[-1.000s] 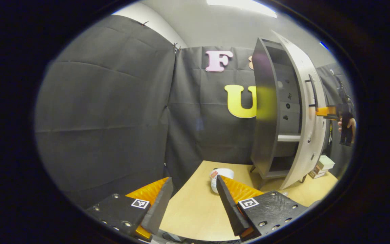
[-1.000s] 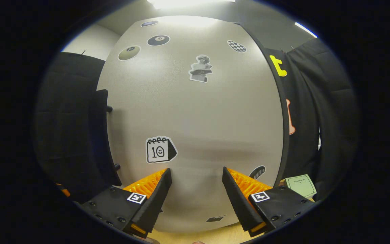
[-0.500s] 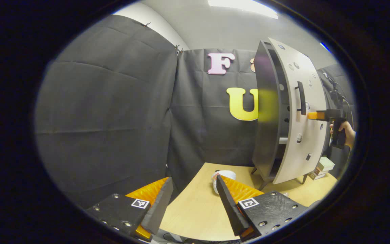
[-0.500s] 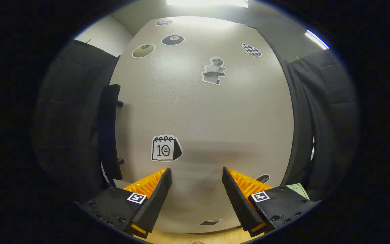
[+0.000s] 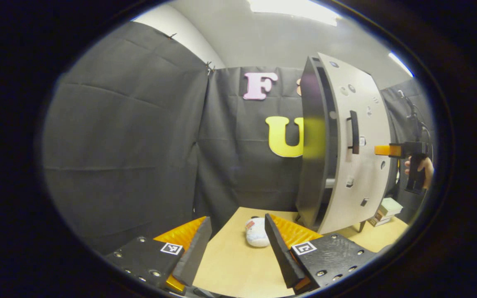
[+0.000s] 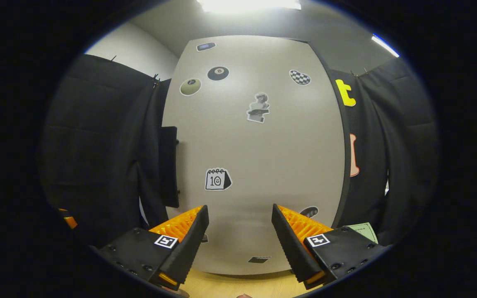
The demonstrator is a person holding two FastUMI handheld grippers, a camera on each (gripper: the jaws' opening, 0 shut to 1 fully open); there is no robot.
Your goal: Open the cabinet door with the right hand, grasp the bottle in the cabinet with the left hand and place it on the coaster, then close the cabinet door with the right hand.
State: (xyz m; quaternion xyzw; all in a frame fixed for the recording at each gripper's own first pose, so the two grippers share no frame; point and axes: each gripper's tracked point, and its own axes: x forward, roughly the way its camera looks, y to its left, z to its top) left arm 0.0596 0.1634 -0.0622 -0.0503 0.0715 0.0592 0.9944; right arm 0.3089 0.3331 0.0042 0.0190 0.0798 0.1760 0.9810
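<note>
Right hand-held gripper [image 6: 240,225] gaping, empty, facing pale grey sticker-covered cabinet door [image 6: 259,157], nearly closed. Left hand-held gripper [image 5: 237,236] gaping, empty, lower centre above light wooden counter [image 5: 238,265]; small white bottle [image 5: 256,232] lies there beside cabinet base.

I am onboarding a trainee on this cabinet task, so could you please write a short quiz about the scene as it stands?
1. True or false: the light grey cabinet door with stickers is fully shut.
2. Multiple choice: the right gripper in the left gripper view is A) clamped on the black bar handle, B) beside the door's face, off the handle, C) resting on the wooden table.
3. What lies on the table between the left gripper fingers?

Key: 1. False, a gap remains at the handle edge. 2. B. 3. A small white rounded object; what it is cannot be told.
</note>
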